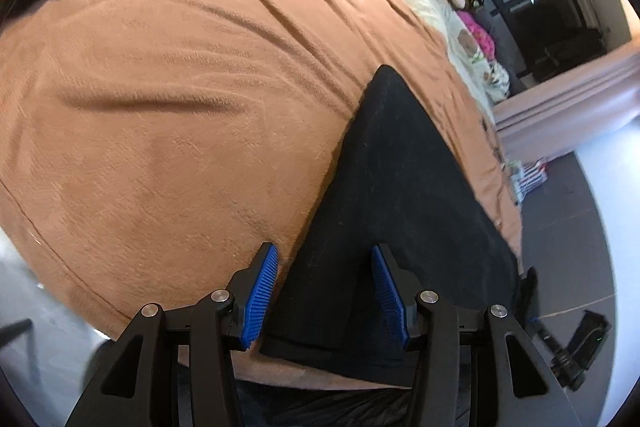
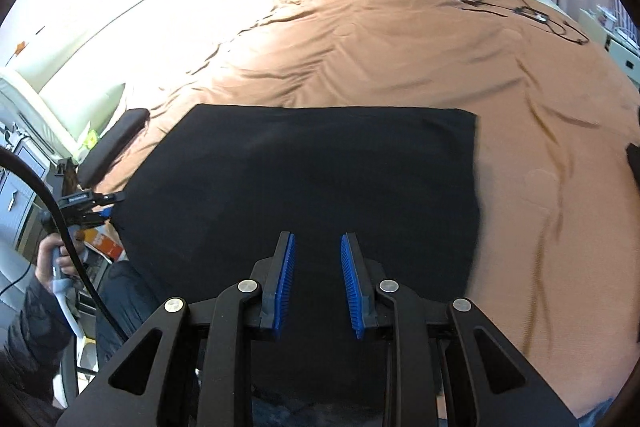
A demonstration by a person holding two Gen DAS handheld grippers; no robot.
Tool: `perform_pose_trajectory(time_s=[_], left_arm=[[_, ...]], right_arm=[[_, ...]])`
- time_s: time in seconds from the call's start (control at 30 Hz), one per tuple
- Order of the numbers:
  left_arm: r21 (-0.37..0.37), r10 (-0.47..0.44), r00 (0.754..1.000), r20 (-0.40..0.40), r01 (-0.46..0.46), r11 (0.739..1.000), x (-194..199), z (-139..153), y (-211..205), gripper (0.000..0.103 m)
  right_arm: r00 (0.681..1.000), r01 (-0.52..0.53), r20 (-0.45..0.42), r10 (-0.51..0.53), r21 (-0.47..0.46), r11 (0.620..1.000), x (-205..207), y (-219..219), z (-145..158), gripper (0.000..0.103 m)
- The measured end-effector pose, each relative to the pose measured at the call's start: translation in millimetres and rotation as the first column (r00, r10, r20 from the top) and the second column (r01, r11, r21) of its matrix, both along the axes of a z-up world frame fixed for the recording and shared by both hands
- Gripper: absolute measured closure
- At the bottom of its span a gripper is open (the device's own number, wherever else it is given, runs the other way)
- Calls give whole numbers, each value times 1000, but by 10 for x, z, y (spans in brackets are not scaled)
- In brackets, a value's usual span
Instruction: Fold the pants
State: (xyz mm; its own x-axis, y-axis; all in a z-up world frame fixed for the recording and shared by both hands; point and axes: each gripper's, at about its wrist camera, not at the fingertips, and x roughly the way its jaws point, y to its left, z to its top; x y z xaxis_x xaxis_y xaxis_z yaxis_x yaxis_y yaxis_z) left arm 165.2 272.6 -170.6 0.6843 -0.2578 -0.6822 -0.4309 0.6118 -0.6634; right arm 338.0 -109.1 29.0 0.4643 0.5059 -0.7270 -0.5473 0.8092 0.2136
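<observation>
Lying flat as a folded black rectangle on the brown bed cover, the pants sit ready for another fold, left hand-held gripper half open at their edge, right hand-held gripper narrowly parted above them, both gripping nothing.

Daylight glare upper left; fisheye-warped, blurred edges.

Black pants lie folded flat on the bed's brown blanket, cables beyond.
</observation>
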Motion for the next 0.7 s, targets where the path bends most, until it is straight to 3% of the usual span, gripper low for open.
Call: perform_pose_trajectory(time_s=[0.13,0.33,0.57,0.63,0.7], left_arm=[[-11,-5,1000,16,5,1000,-63,-17,-67,52],[-130,27,999,46,-21,991,-263,-100,-27,52],[-195,100,991,87,-81,977,-338,-176,-35,52],[-192,124,989,86,-106,976,-344,-160,-54,60],[-200,126,988,85,-107,974,-345,-156,-68,82]], right_arm=[[999,-27,-28,27,9,1000,20,311,-148,81],[998,-39,-46,39,2,999,128,746,-397,81],[998,-4,-64,4,-1,1000,193,1099,-608,81],[998,14,-68,-14,0,1000,180,1173,-647,81],[998,19,-67,-18,15,1000,169,1241,-675,81]])
